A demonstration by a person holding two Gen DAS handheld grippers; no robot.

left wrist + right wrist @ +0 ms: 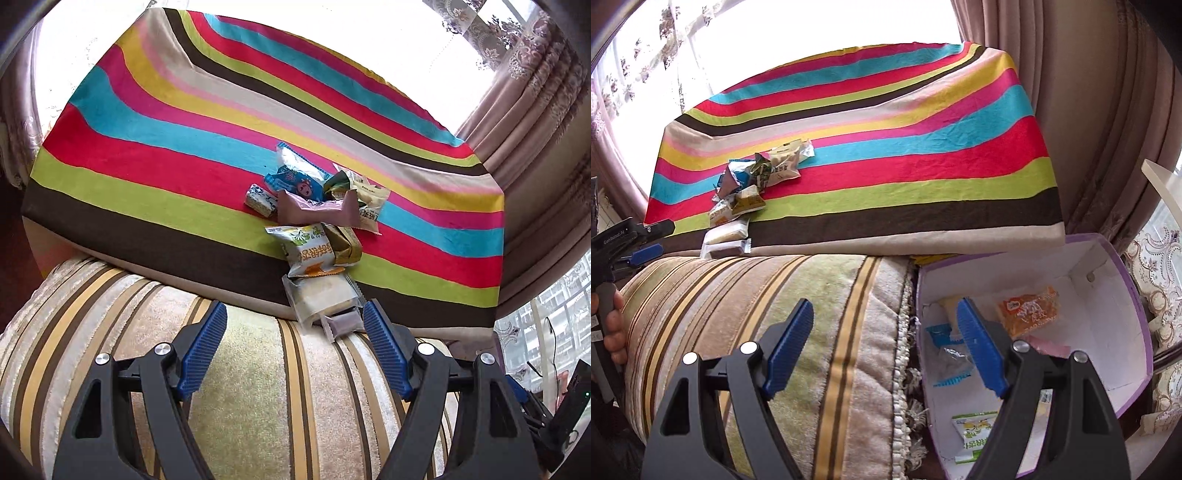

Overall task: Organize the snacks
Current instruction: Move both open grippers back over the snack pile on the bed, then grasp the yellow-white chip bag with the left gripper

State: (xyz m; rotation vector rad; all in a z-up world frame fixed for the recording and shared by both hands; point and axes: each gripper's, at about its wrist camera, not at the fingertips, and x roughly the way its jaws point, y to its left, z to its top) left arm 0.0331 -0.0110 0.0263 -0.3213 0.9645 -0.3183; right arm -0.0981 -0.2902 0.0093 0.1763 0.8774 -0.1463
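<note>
With both claws spread and empty, left claw (295,314) sits just short of the snack pile (317,221) on the striped cloth (147,147), likely lining up a grab, while right claw (884,314) hangs beside the box (1108,295) holding sorted snacks.

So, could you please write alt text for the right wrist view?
The open right gripper hovers empty above a striped sofa arm, beside a purple-rimmed box already holding several snack packets. More packets lie piled on a rainbow-striped cloth beyond.
</note>
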